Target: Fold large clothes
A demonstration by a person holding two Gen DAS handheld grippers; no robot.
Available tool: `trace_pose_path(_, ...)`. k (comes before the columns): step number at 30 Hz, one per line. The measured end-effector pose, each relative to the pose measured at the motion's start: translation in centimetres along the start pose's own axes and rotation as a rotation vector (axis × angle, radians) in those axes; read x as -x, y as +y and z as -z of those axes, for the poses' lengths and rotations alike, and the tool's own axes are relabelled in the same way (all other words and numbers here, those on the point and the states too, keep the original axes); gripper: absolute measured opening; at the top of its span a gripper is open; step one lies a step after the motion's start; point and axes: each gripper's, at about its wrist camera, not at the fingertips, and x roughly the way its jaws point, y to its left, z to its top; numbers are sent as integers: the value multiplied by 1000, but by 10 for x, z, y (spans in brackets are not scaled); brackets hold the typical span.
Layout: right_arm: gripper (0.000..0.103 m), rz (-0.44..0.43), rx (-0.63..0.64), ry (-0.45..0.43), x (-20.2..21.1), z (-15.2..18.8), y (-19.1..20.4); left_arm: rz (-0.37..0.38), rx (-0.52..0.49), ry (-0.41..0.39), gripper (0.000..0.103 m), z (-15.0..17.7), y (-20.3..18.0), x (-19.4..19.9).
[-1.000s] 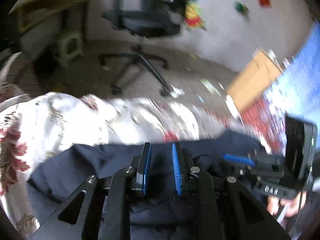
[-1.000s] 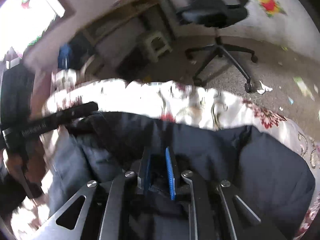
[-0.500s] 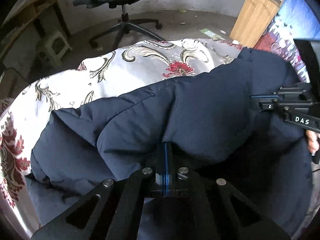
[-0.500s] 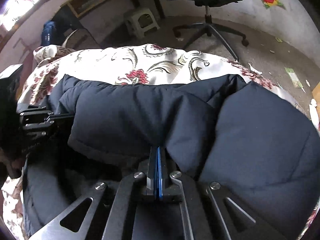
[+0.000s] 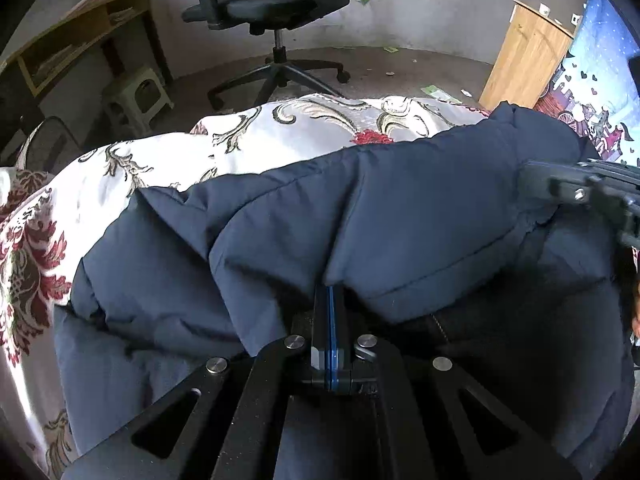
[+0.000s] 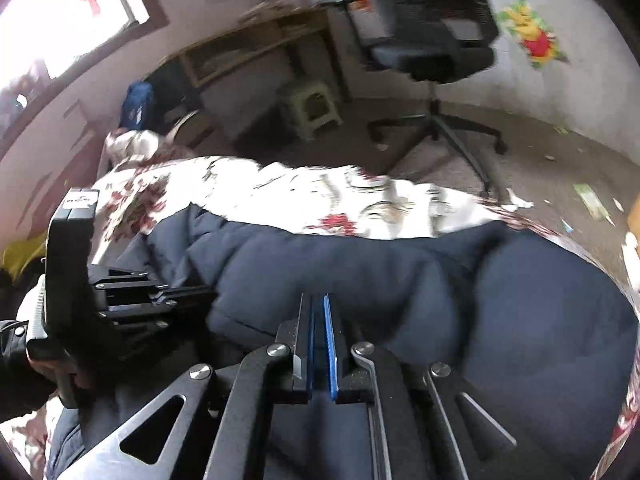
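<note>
A navy padded jacket (image 5: 400,208) lies on a floral bedcover (image 5: 160,156), with its near part folded over into a thick roll. My left gripper (image 5: 330,292) is shut on the jacket's folded edge. In the right wrist view the same jacket (image 6: 400,272) fills the foreground. My right gripper (image 6: 319,304) has its jaws a narrow gap apart at the fold's edge, with nothing clearly pinched between them. The left gripper shows at the left of the right wrist view (image 6: 176,296). The right gripper shows at the right edge of the left wrist view (image 5: 560,188).
A black office chair (image 5: 276,4) stands on the floor beyond the bed. A green stool (image 5: 136,96) and a wooden desk (image 5: 80,36) are at the back left. A wooden cabinet (image 5: 528,52) stands at the back right. Litter lies on the floor.
Both grippers closed on the jacket's edge and carried it forward over the jacket. Since half a second ago the right gripper's jaws have parted slightly and its view has tilted up.
</note>
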Motion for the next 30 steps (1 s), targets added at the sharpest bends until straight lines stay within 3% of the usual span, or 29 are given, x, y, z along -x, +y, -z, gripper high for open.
trace_pose_path(3, 7, 36, 42, 130, -35, 3, 13, -9, -9, 6, 2, 1, 1, -2)
trace_pose_path(8, 2, 57, -8, 168, -59, 17, 1, 10, 5, -16, 2, 11, 3, -9)
trace_pose_path(14, 2, 120, 31, 80, -52, 29, 14, 6, 51, -77, 2, 17, 7, 0)
trace_pose_path(19, 9, 111, 15, -26, -12, 32, 20, 78, 194, -140, 2, 22, 24, 34)
trace_pose_path(22, 15, 118, 19, -83, 11, 34, 26, 85, 251, -193, 3, 27, 28, 64)
trace_pose_path(24, 23, 125, 7, -108, 23, 33, 30, 83, 270, -200, 10, 30, 27, 81)
trace_pose_path(25, 30, 128, -2, -124, 32, 34, 32, 81, 277, -208, 22, 33, 26, 90)
trace_pose_path(26, 37, 138, -11, -139, 40, 35, 34, 76, 283, -217, 40, 35, 26, 99)
trace_pose_path(28, 43, 148, -14, -168, 54, 36, 40, 53, 300, -253, 58, 38, 22, 117)
trace_pose_path(30, 53, 172, -11, -195, 73, 41, 49, 54, 316, -298, 62, 45, 21, 138)
